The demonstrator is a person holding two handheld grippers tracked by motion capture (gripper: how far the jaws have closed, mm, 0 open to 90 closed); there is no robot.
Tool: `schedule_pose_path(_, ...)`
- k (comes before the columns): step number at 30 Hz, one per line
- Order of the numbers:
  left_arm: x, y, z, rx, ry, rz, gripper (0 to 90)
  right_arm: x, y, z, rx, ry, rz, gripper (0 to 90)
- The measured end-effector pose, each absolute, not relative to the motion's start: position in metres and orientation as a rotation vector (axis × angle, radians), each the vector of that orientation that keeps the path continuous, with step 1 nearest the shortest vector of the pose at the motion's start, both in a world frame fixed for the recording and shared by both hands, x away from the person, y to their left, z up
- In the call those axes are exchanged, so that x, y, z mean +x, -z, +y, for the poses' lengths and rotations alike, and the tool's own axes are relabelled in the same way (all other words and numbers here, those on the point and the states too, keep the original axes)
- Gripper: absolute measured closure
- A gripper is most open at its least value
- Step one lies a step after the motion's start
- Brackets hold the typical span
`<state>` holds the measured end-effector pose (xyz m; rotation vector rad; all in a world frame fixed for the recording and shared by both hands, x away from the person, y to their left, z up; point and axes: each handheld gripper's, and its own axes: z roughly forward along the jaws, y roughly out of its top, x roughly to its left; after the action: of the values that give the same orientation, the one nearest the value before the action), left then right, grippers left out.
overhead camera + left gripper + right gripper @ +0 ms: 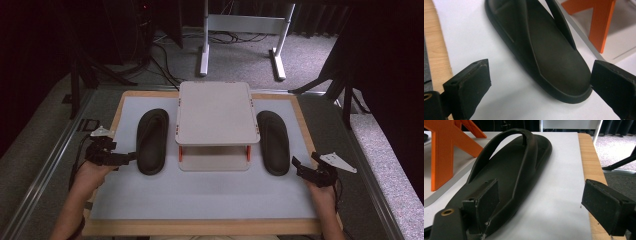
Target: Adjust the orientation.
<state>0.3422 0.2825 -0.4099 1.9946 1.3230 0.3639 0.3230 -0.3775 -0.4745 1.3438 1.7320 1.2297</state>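
Note:
Two black sandals lie on the white mat, one on each side of a small two-tier shelf [216, 112]. The left sandal [152, 140] has its heel end right in front of my left gripper [129, 157]. In the left gripper view that heel [554, 62] reaches in between the open jaws of the left gripper [541, 87], not touching them. The right sandal [273, 141] lies just left of my right gripper [305, 164]. In the right gripper view the right gripper [546, 205] is open, its left jaw over the edge of the sandal's [506, 172] heel and its right jaw over the bare mat.
The shelf has white boards and orange posts [602, 22] [444, 152] and stands close beside both sandals. A wooden border [200, 227] frames the mat. Beyond the table are grey carpet, a white stand [240, 30] and dark tripod legs.

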Motion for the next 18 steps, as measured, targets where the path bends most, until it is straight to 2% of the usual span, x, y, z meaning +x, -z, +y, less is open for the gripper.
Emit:
schedule_pose_path(14,0.391,0.394,0.265,2.157,-0.273,1.330,5.8,0.324,0.475,-0.376,1.343,-1.216,1.746,15.3)
schedule_pose_path(18,0.406,0.397,0.257,2.200,-0.226,1.347,13.9,0.324,0.475,-0.376,1.343,-1.215,1.754,16.5)
